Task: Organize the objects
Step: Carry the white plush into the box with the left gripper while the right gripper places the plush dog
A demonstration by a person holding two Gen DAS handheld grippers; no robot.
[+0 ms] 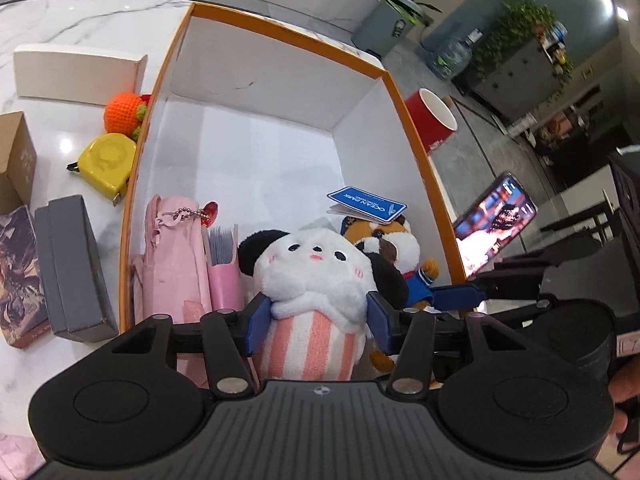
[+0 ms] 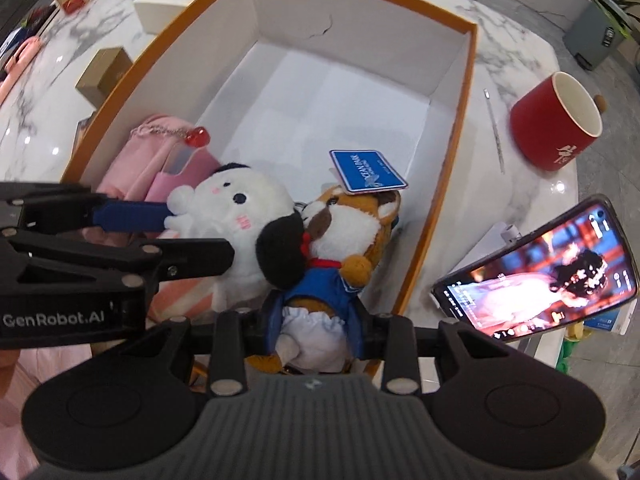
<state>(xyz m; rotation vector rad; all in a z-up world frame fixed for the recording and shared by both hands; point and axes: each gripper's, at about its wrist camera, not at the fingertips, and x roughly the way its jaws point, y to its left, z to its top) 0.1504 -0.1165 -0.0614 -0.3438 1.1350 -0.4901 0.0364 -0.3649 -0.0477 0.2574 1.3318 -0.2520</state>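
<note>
An orange-rimmed white box stands on the marble table. At its near end, my left gripper is shut on a white panda plush with a pink-striped body. My right gripper is shut on a brown tiger plush in a blue sailor outfit, with a blue tag on its head. The two plushes touch side by side. A pink pouch stands at the box's left wall.
Left of the box lie an orange crochet toy, a yellow tape measure, a grey case, a white box and a cardboard box. Right of it stand a red mug and a propped phone.
</note>
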